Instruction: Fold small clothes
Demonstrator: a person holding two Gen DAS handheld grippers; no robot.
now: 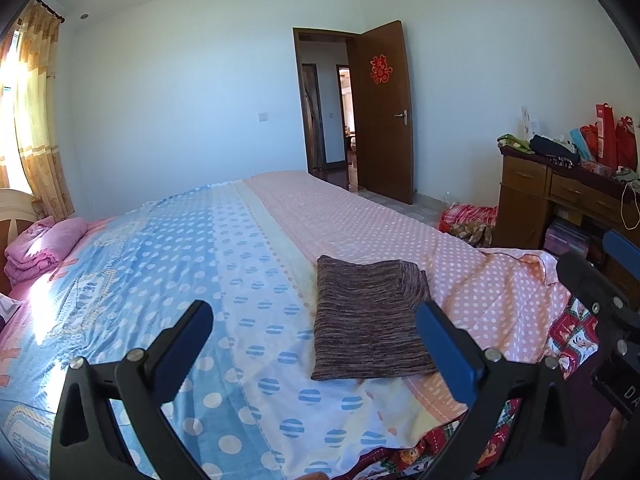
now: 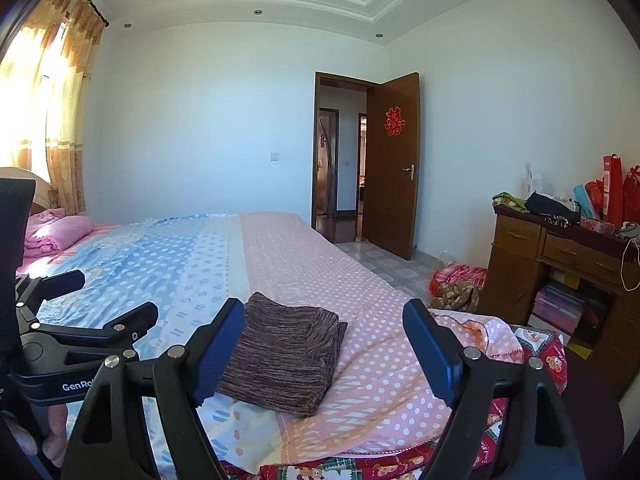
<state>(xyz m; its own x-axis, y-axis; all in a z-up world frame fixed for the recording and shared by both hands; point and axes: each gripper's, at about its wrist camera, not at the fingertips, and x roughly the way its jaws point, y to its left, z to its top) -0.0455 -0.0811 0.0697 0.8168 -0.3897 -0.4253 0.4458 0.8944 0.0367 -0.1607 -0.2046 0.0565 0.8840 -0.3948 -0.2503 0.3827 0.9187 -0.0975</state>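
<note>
A dark brown-striped knit garment (image 1: pixel 370 320) lies folded into a neat rectangle on the bed (image 1: pixel 240 248), near its front edge. My left gripper (image 1: pixel 316 320) hovers above and in front of it, open, with nothing between its blue pads. In the right wrist view the same folded garment (image 2: pixel 286 356) rests just beyond my right gripper (image 2: pixel 324 320), which is also open and holds nothing. The left gripper's black frame (image 2: pixel 72 344) shows at the left of that view, held by a hand.
The bed wears a blue and pink dotted cover. Folded pink bedding (image 1: pixel 44 248) sits by the headboard at far left. A wooden desk (image 1: pixel 560 196) piled with bags and clothes stands at right, with red cloth (image 2: pixel 460 280) on the floor. An open brown door (image 1: pixel 384 112) is behind.
</note>
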